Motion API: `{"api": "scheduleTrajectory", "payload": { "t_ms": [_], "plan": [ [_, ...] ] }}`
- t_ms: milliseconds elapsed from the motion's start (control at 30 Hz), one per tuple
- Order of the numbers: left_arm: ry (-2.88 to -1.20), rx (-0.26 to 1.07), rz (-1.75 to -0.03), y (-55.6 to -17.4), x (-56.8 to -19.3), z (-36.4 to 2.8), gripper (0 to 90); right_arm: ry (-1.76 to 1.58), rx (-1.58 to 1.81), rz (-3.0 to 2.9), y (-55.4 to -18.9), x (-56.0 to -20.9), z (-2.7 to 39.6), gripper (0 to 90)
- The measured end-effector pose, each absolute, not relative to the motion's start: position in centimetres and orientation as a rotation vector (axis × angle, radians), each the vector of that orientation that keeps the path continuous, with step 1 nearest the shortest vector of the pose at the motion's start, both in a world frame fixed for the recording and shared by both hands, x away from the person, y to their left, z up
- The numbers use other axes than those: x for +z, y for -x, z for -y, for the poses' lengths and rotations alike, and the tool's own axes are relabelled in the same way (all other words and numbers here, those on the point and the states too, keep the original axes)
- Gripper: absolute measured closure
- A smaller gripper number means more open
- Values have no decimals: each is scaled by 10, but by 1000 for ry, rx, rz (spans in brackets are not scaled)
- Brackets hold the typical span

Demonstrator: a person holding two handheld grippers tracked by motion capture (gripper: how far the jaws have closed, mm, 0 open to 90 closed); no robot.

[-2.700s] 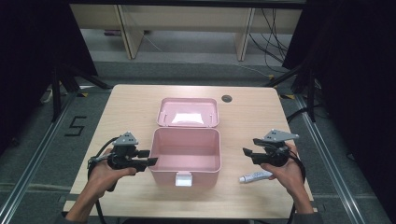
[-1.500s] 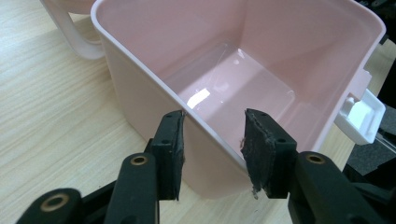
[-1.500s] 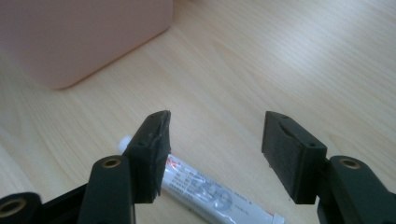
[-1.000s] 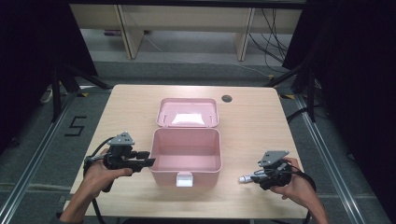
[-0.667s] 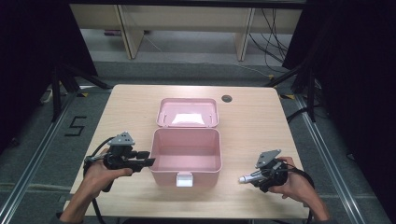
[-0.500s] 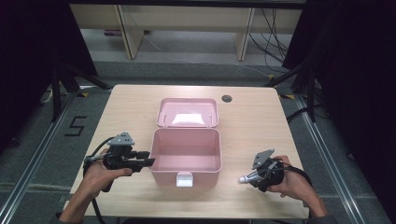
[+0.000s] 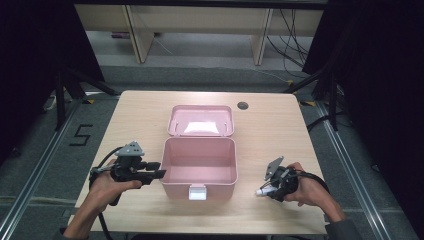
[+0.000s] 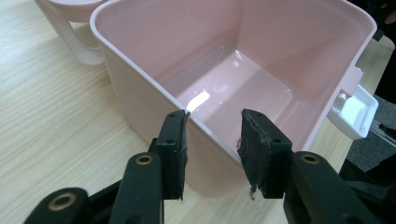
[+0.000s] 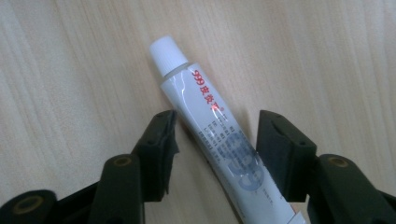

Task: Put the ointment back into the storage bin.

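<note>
Left of the open pink storage box (image 7: pixel 200 162): left gripper (image 7: pixel 150 173) at the box's left wall, jaws part open and straddling the rim (image 8: pixel 187 114), one pad outside, one inside. Whether the outer pad presses the wall: cannot tell. Apparently there to steady the box. Behind the box, hinged-back lid (image 7: pixel 200 121) lying flat on the wooden table (image 7: pixel 280 130).

Right of the box, near the front edge: white ointment tube (image 9: pixel 212 133) flat on the wood, cap pointing away. Right gripper (image 7: pixel 270 189) low over it, jaws just been closing, tube between them, gaps on both sides, nothing gripped yet.

Step in hand, by judgement: picking up the tube. Next: close onto the tube's body, lift, carry left over the rim, release inside.
</note>
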State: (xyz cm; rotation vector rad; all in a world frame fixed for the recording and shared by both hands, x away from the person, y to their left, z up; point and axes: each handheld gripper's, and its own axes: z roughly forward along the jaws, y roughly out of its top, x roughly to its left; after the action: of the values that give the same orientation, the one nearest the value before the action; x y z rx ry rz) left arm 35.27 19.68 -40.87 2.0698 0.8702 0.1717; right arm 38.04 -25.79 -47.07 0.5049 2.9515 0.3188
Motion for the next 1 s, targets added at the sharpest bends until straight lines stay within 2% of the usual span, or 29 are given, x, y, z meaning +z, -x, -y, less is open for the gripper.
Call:
{"api": "scheduleTrajectory", "payload": {
  "t_ms": [433,567,1000],
  "plan": [
    [-2068,169,-873,-353,-409,-197,602,-530,197,-3030,-381,-473,247,651],
    [-2068,168,-872,-353,-409,-197,601,-442,139,-3040,-385,-473,246,663],
    [-2065,171,-876,-353,-409,-197,601,-442,19,-3068,-388,-472,235,693]
  ]
}}
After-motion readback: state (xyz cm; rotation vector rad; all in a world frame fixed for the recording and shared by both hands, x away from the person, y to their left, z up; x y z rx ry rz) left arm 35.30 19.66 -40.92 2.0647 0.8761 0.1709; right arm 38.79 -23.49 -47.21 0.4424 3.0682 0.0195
